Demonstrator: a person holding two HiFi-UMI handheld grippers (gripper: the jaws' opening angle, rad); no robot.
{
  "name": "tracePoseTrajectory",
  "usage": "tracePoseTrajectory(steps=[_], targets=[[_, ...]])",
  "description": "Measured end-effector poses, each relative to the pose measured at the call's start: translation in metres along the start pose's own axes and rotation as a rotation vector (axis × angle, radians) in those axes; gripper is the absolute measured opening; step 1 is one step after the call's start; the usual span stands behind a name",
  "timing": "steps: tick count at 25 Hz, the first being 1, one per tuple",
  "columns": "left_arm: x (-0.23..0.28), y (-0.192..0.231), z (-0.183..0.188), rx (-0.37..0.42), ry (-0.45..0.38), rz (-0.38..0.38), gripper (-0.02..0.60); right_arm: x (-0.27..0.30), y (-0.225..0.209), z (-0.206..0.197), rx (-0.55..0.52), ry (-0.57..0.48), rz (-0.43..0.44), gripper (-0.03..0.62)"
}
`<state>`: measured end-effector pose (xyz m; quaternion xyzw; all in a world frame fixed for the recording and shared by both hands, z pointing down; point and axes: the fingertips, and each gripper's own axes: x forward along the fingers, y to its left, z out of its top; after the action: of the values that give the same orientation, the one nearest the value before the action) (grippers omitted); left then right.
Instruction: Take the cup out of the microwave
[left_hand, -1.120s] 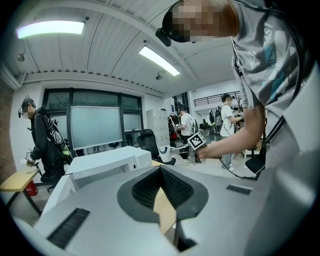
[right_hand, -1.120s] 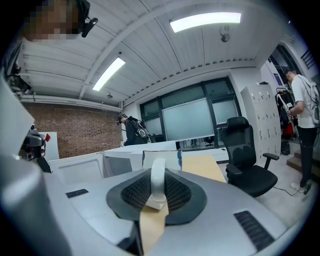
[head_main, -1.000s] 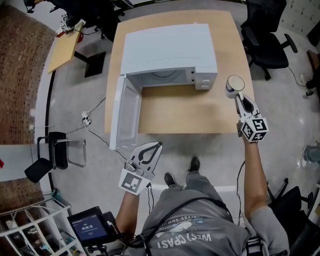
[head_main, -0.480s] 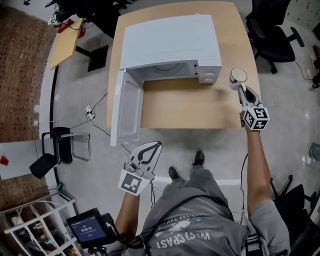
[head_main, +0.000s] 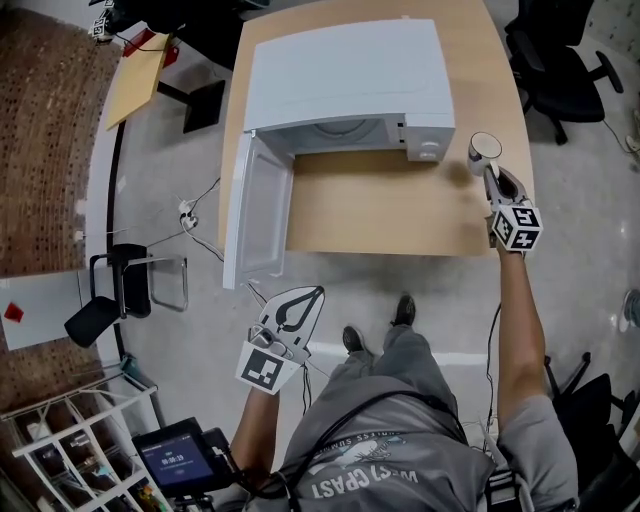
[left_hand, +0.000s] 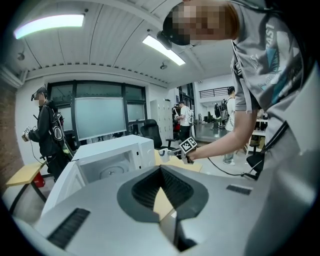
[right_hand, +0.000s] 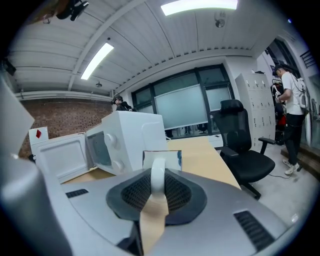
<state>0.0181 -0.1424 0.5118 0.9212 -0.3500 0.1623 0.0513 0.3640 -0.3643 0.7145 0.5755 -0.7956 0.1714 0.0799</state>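
The white microwave (head_main: 345, 75) stands on the wooden table (head_main: 380, 215) with its door (head_main: 258, 215) swung open to the left; its cavity (left_hand: 107, 167) looks empty. The white cup (head_main: 484, 149) is outside it, just right of the microwave's control panel, near the table's right edge. My right gripper (head_main: 488, 172) is shut on the cup's handle (right_hand: 157, 176), and the cup's body (right_hand: 171, 159) shows just beyond the jaws. My left gripper (head_main: 319, 292) hangs over the floor in front of the table, shut, with nothing in it (left_hand: 161, 169).
Black office chairs (head_main: 545, 60) stand beyond the table's right side. A dark chair (head_main: 120, 300) and cables (head_main: 195, 215) lie on the floor to the left, with a small side table (head_main: 135, 85) at the back left. People stand in the background (left_hand: 47, 130).
My right gripper has sunk toward the tabletop with the cup in it, staying right of the microwave. The left gripper has kept its place.
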Motion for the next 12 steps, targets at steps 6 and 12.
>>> tracePoseTrajectory(steps=[6, 12], targets=[[0.004, -0.007, -0.023, 0.178, 0.152, -0.08, 0.043, 0.015, -0.009, -0.011, 0.004, 0.006, -0.003, 0.067], [0.013, -0.013, -0.029, 0.132, 0.149, -0.082, 0.043, 0.027, -0.021, -0.021, 0.021, 0.005, -0.016, 0.067]])
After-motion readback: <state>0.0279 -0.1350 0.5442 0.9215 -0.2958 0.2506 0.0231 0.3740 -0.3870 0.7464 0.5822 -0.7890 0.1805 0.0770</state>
